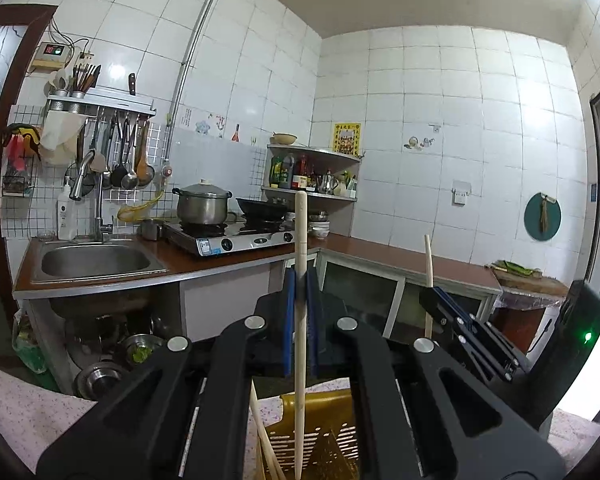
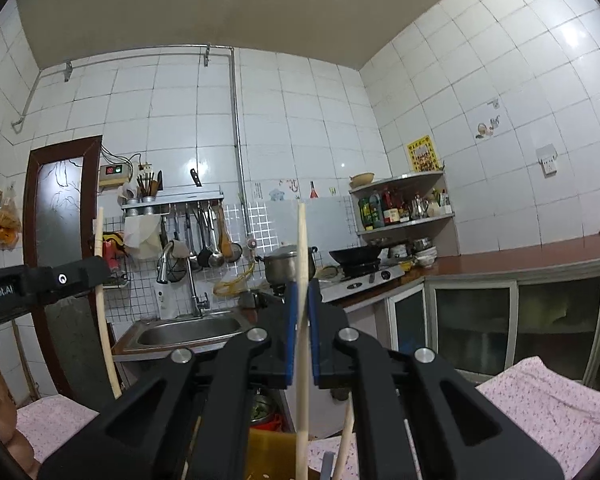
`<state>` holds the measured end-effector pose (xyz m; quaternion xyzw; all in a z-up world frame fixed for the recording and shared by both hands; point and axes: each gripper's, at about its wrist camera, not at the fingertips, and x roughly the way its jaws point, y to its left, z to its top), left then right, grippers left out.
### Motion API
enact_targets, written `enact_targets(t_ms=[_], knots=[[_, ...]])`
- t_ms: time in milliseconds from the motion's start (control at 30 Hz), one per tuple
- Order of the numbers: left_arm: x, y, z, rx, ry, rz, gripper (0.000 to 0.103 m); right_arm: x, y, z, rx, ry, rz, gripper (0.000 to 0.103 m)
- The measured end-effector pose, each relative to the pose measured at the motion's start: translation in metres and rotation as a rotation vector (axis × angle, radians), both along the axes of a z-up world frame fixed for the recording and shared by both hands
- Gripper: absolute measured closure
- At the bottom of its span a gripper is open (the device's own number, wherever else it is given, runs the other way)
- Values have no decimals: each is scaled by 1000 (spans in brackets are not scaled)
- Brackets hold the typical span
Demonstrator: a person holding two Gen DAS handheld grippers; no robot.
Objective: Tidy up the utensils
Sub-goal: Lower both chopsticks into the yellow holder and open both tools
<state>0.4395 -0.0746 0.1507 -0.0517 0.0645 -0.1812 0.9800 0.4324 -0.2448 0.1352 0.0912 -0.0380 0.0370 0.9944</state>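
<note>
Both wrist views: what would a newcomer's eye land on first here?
The left gripper and the right gripper each clamp a pale wooden chopstick upright, dead centre of their own views: the left chopstick and the right chopstick. Below the left one sits a yellow slotted utensil basket with more sticks in it. Behind, a steel pot and a black wok sit on the gas stove.

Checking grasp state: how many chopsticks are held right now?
2: one chopstick clamped upright in the left gripper, another chopstick in the right gripper. More sit below, partly hidden.
</note>
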Motion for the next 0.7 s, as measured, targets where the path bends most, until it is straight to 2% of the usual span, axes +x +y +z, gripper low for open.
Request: enact_targets(t_ms=[167,400,700], knots=[[5,0,-21,9,30,8,99,1,1,-5,0,-3,-1,97],[11,2,-53,15,104,-16,99,0,0,-28,-2,25,24,97],[0,15,-78,-5,185,-28,99,-11,2,-62,-32,121,42,97]])
